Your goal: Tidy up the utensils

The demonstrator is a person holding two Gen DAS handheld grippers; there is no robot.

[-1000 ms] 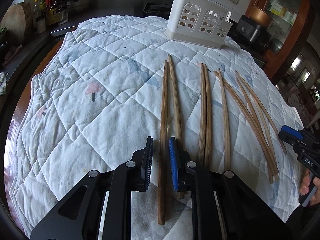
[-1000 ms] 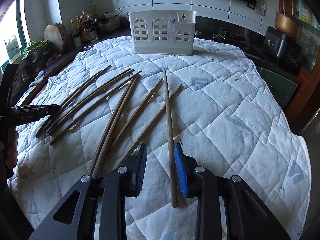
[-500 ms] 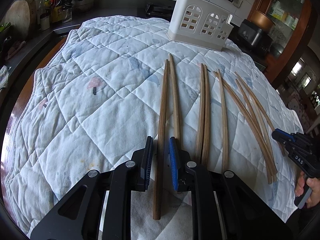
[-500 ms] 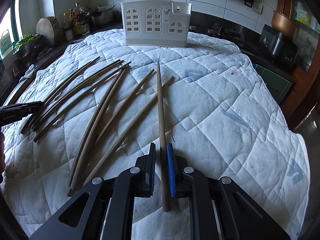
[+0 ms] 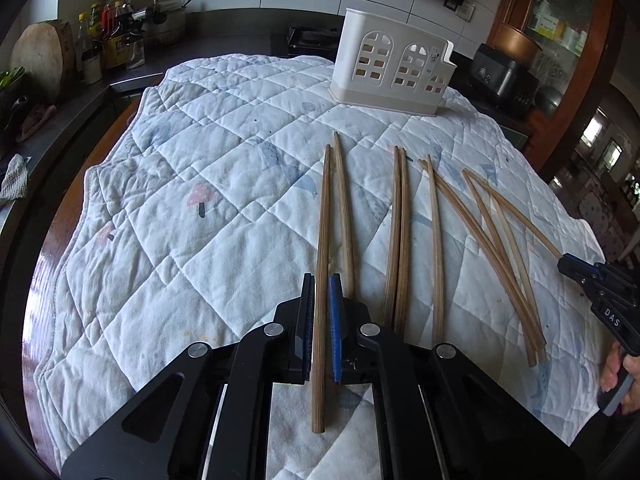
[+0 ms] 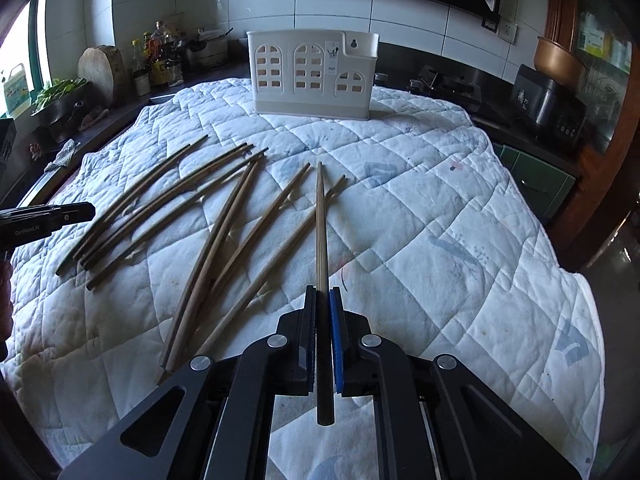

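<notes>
On the quilted cloth (image 5: 224, 152): wooden chopsticks lie loose over the tabletop, fanned in pairs and singles, tips toward the far end.
Left gripper (image 5: 321, 292): fingers narrowed around the leftmost chopstick (image 5: 322, 248); the blue pads stand just beside the stick on both sides, and whether they press it cannot be told. One second ago the gap was clearly wider.
Leftmost chopstick, position: flat on the cloth, running straight between the left fingers, its butt end near the camera.
Right gripper (image 6: 323, 294): fingers closed tight on a single chopstick (image 6: 321, 224). One second ago they stood apart around it; half a second ago they were nearly closed.
Gripped chopstick, position: points forward from the right fingers toward the holder, its tip over the crossed sticks; the view looks higher over the cloth than before.
Utensil holder (image 6: 312, 76): white, with arched cut-outs, upright at the far end of the cloth, well apart from all chopsticks; place unchanged.
Remaining chopsticks (image 6: 168, 208): arrangement unchanged across the frames.
</notes>
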